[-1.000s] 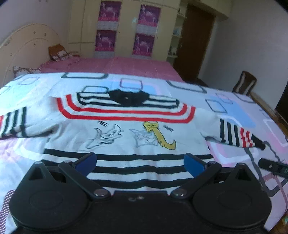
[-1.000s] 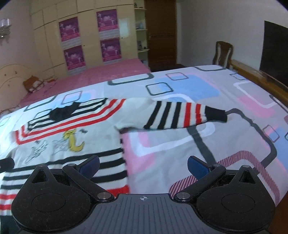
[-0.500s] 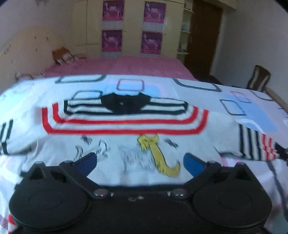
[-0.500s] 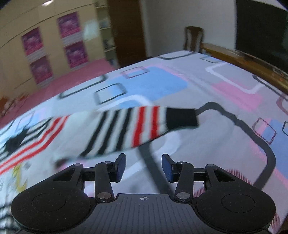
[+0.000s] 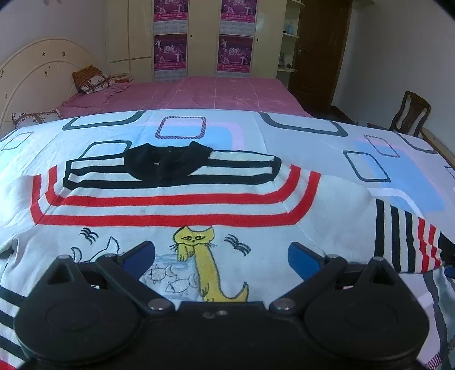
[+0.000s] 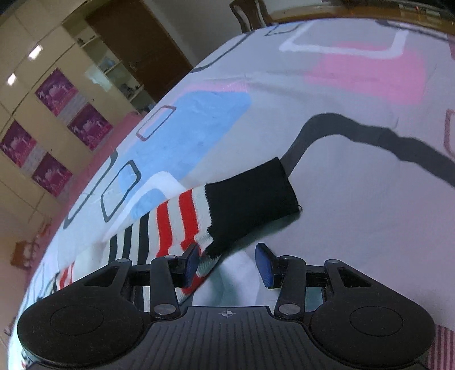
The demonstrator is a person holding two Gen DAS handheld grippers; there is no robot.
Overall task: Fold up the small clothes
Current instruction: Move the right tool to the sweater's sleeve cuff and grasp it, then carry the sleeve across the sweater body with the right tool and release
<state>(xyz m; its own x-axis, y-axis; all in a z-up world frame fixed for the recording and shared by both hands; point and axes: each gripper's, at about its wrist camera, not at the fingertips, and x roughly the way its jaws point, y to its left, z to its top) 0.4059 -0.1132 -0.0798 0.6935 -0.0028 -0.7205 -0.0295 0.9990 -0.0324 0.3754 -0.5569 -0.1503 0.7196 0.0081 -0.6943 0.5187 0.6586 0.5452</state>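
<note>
A small white sweater (image 5: 182, 205) with red and black stripes, a black collar and a yellow cat picture lies flat on the bed. My left gripper (image 5: 221, 257) is open, low over the sweater's chest, with nothing between its fingers. The right sleeve (image 5: 406, 239) lies at the right. In the right wrist view my right gripper (image 6: 227, 260) is open at the sleeve's striped end (image 6: 176, 224), just short of the black cuff (image 6: 250, 199). The sleeve edge lies between the blue pads, against the left pad.
The bedspread (image 6: 355, 176) is white with blue, pink and grey squares. A pink sheet (image 5: 216, 91), pillows and headboard lie beyond. A wardrobe with posters (image 5: 199, 37), a dark door and a wooden chair (image 5: 409, 113) stand behind. The wooden bed frame (image 6: 341, 14) runs along the far side.
My left gripper moved forward over the sweater toward the collar. My right gripper swung right, dropped to the sleeve cuff, narrowed, then opened a little wider around the sleeve edge.
</note>
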